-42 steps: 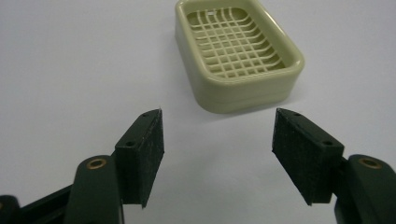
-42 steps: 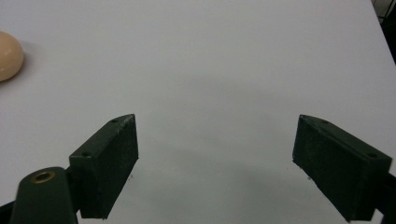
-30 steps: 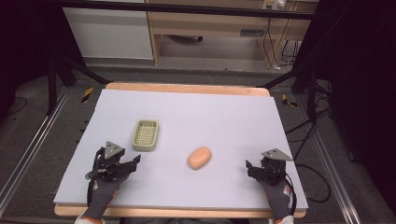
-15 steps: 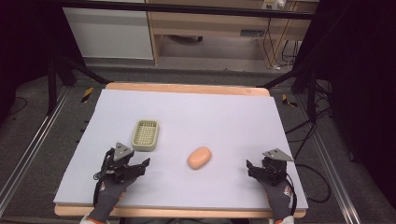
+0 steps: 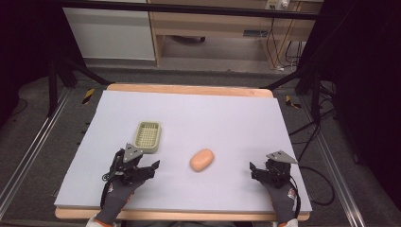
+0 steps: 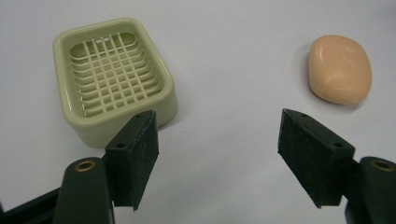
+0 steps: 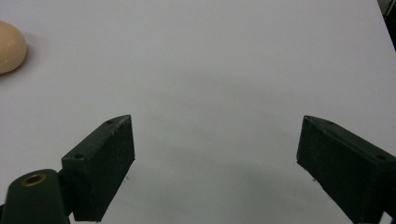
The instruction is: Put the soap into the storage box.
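A pale green soap dish (image 5: 147, 136) with a slotted grid floor lies left of centre on the white mat, and a peach bar of soap (image 5: 202, 160) lies apart to its right. My left gripper (image 5: 147, 166) stands open just in front of the dish, nothing between its jaws. In the left gripper view the soap dish (image 6: 112, 79) sits ahead of the left jaw, the soap (image 6: 340, 68) is at the upper right, and the gripper (image 6: 217, 126) gapes over bare mat. My right gripper (image 5: 255, 171) is open near the front right; in its own view the gripper (image 7: 215, 130) frames bare mat, with the soap (image 7: 10, 46) at the left edge.
The white mat (image 5: 227, 118) covers a wooden table whose front edge (image 5: 189, 215) runs just behind both gloved hands. Cables (image 5: 317, 189) trail off the right side. Dark floor, rails and a shelf unit (image 5: 213, 28) lie beyond the table's far edge.
My left gripper has slid to the right, closer to the soap dish and the soap. The right gripper has hardly moved.
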